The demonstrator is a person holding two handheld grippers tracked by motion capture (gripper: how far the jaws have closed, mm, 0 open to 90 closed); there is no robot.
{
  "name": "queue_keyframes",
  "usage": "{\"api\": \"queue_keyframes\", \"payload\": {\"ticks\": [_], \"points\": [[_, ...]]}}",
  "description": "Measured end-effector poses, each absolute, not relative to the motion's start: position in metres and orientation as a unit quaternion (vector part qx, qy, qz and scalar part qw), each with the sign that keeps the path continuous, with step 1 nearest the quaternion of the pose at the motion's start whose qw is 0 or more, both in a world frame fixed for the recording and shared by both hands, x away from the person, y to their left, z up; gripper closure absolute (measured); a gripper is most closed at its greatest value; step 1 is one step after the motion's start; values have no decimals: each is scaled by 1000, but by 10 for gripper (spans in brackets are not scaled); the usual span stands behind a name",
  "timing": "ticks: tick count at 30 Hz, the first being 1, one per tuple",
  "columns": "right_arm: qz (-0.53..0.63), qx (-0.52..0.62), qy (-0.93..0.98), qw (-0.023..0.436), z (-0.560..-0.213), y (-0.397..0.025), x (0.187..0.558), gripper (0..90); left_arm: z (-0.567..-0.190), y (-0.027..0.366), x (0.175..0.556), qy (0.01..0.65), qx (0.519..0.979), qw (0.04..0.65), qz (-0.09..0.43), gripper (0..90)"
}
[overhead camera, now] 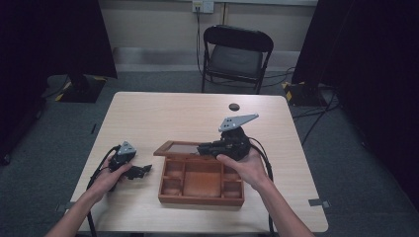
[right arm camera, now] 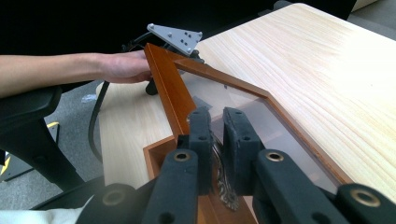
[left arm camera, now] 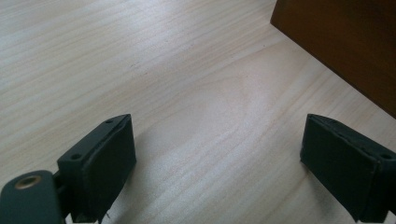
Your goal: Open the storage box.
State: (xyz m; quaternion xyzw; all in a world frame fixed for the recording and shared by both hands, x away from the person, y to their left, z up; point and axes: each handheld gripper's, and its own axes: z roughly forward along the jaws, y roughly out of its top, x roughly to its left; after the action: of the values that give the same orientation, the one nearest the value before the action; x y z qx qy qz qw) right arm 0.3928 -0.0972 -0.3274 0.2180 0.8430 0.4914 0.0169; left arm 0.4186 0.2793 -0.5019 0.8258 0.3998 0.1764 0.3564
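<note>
A brown wooden box (overhead camera: 200, 200) with several open compartments sits near the table's front middle. Its glass-paned lid (overhead camera: 178, 146) is swung up toward the far side. My right gripper (overhead camera: 201, 148) is at the lid's edge. In the right gripper view the jaws (right arm camera: 217, 121) are shut on an ornate metal clasp (right arm camera: 223, 186) on the lid's frame (right arm camera: 170, 88). My left gripper (overhead camera: 146, 169) lies low on the table just left of the box, open. Its view shows bare wood between the pads (left arm camera: 215, 154) and the box's side wall (left arm camera: 345, 42) at upper right.
The pale wooden table (overhead camera: 163, 113) holds a small black disc (overhead camera: 233, 106) near its far edge. A black folding chair (overhead camera: 236, 54) stands behind the table. Cables run across the floor at right. The other hand (right arm camera: 123, 65) rests past the lid.
</note>
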Motion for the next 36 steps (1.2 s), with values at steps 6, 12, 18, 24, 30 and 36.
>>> {"api": "queue_keyframes", "payload": {"ticks": [6, 12, 18, 24, 30, 36], "points": [[489, 218, 844, 18, -325, -97, 395, 828, -502, 279, 419, 400, 826, 356, 176, 96], [490, 220, 844, 17, -324, -97, 397, 829, -502, 279, 419, 400, 826, 356, 176, 96], [491, 222, 843, 14, -322, -97, 399, 830, -502, 279, 419, 401, 825, 357, 176, 96], [494, 222, 841, 15, -320, -98, 402, 831, -502, 279, 419, 400, 826, 356, 176, 96], [496, 223, 839, 14, -318, -98, 406, 832, -502, 279, 419, 400, 825, 358, 176, 96], [496, 220, 840, 18, -315, -98, 408, 834, -502, 279, 419, 400, 826, 358, 176, 96]]}}
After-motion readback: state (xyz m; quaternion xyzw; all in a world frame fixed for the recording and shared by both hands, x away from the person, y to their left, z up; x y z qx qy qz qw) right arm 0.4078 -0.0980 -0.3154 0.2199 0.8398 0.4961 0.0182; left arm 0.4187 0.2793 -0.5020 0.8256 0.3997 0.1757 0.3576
